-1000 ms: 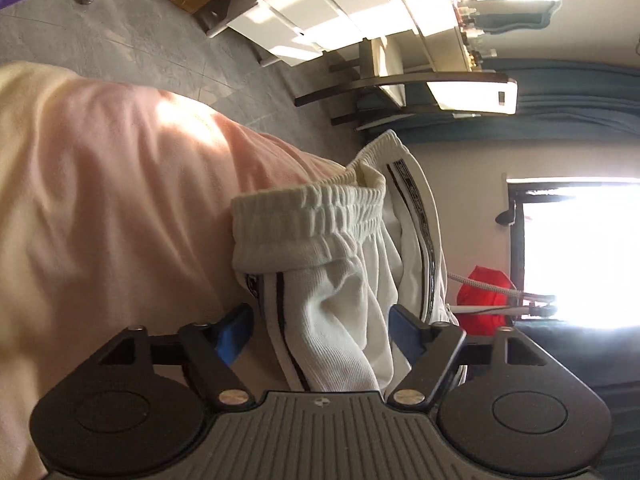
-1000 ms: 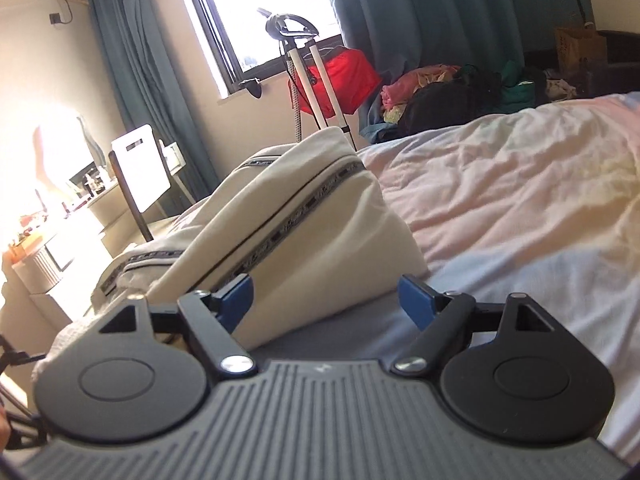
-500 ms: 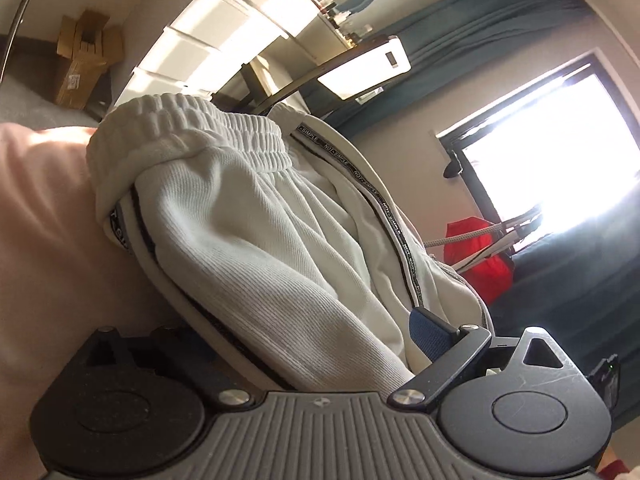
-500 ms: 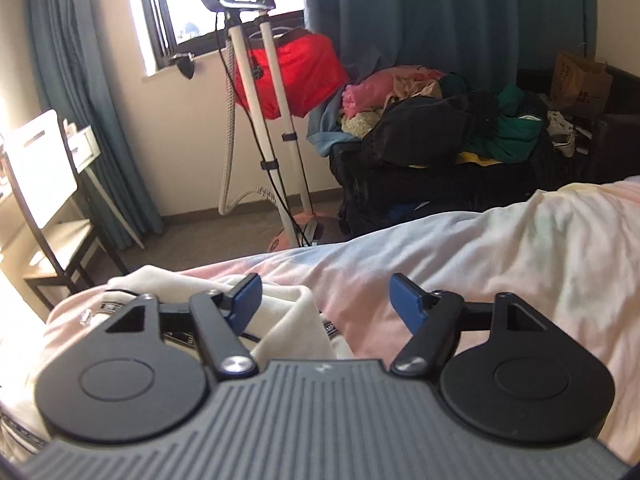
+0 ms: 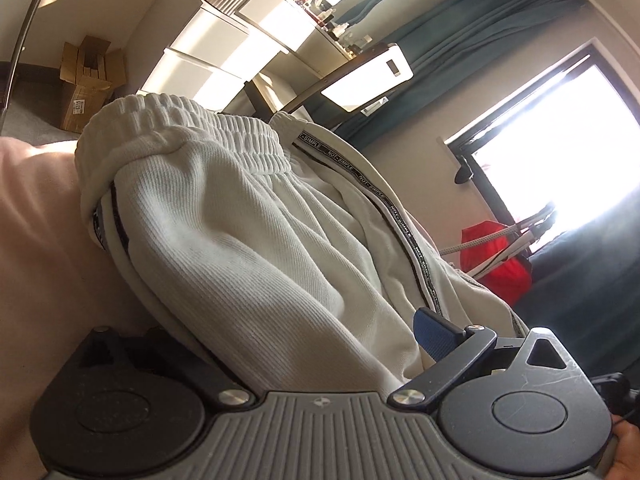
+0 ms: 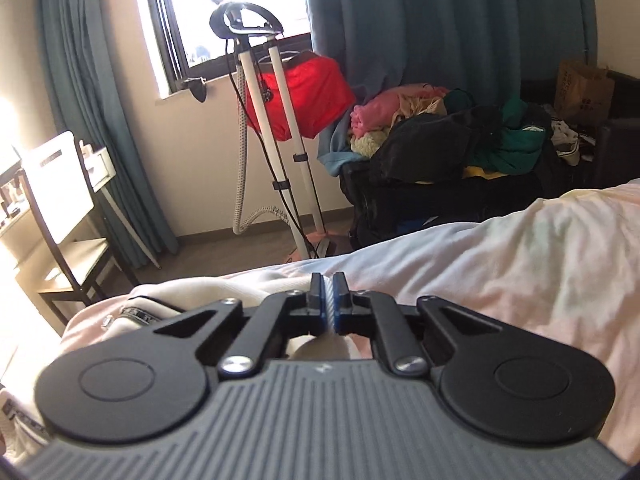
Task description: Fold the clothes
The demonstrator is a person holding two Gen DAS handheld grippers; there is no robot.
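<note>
White ribbed shorts (image 5: 256,240) with an elastic waistband and a black lettered side stripe lie bunched on the pink bedcover (image 5: 44,264). My left gripper (image 5: 304,344) is open, its jaws wide apart with the shorts' fabric lying between them; the left finger is hidden under the cloth. In the right wrist view the shorts (image 6: 200,292) show as a cream fold at the bed's near left. My right gripper (image 6: 329,300) is shut just above the bedcover (image 6: 500,264); whether fabric is pinched between the pads is hidden.
A garment steamer stand (image 6: 272,128) with a red bag (image 6: 304,92) stands by the window. A pile of clothes on dark luggage (image 6: 460,148) sits beyond the bed. A chair (image 6: 60,208) and white drawers (image 5: 208,60) stand near the bed's edge.
My right gripper has closed from wide open to shut and swung away from the shorts toward the window. My left gripper has pushed further into the shorts, with fabric now covering its left finger.
</note>
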